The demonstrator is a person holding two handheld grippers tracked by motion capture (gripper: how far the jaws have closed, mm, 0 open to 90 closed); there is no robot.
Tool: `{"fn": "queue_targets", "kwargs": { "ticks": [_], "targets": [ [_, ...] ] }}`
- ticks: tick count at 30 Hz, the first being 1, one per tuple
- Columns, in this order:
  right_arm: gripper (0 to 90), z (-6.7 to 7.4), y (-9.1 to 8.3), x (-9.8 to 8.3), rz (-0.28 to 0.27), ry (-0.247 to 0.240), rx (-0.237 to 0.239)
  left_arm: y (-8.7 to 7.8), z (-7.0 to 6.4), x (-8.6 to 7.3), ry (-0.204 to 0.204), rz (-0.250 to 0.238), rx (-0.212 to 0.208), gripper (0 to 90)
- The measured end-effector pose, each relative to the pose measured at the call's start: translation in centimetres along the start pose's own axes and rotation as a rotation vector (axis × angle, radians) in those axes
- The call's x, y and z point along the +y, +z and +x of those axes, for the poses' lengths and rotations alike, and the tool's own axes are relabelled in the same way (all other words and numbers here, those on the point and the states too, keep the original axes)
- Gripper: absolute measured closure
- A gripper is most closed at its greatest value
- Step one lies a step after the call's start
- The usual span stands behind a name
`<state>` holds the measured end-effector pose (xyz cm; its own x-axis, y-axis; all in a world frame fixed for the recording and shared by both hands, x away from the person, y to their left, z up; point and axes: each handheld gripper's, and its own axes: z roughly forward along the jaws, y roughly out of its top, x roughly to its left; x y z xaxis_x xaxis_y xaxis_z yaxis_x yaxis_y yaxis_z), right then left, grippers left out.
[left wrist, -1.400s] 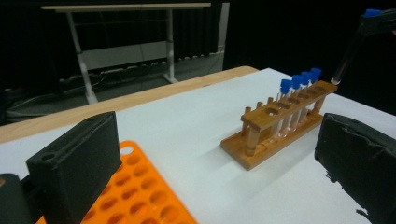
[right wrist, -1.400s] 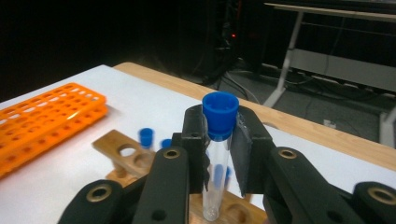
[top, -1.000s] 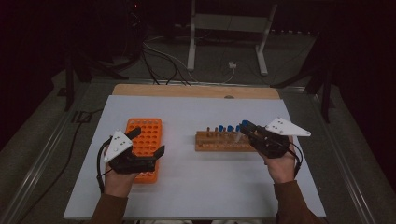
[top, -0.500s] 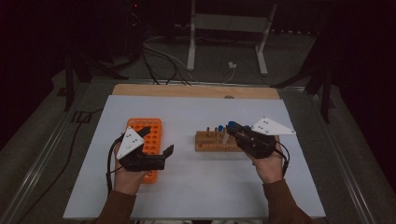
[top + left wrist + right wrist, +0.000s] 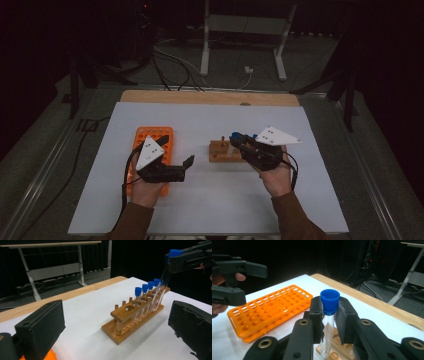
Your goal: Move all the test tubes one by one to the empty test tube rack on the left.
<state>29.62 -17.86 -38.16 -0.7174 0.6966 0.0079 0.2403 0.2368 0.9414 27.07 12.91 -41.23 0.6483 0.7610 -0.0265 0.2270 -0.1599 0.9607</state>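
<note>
a blue-capped test tube (image 5: 327, 322) is clamped just below its cap between the pads of the right gripper (image 5: 329, 315), and it is judged that a transfer from the wooden rack (image 5: 135, 320) to the orange rack (image 5: 270, 312) is in hand. in the left gripper view the tube (image 5: 160, 293) is seen tilted, its rounded bottom low beside the far end of the wooden rack (whether it is wholly clear of its hole cannot be told). four more capped tubes (image 5: 146, 298) are stood in a row in that rack, and the holes at its near end are empty.

the left gripper (image 5: 177, 167) is held with its jaws wide apart and nothing between them, lying over the near right edge of the orange rack (image 5: 150, 137) and pointed toward the wooden rack (image 5: 222, 150).

the next move is judged to call for the tube to be lifted free, carried across the gap between the racks, brought upright and lowered into one of the small orange holes; a hand-over to the open left gripper is also possible.

the racks are set near each other on a white sheet (image 5: 210, 205) laid over a table whose wooden edge (image 5: 210, 97) is exposed at the far side. the room behind is dark, with a white frame stand (image 5: 245, 35) and cables (image 5: 175, 65) on the floor.
</note>
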Motion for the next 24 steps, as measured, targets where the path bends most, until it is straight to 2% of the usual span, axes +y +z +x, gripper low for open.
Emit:
{"fn": "queue_targets", "kwargs": {
  "ticks": [17, 24],
  "targets": [
    [76.1, 2.3, 2.0, 0.2, 0.007, -0.008, 0.066, 1.4, -1.2, 0.1, 0.003, 0.026, -0.036, 1.6],
    [76.1, 3.2, 2.5, 0.4, 0.008, -0.009, 0.098, 2.1, -2.1, 0.2, 0.037, 0.05, -0.065, 3.9]
  ]
}}
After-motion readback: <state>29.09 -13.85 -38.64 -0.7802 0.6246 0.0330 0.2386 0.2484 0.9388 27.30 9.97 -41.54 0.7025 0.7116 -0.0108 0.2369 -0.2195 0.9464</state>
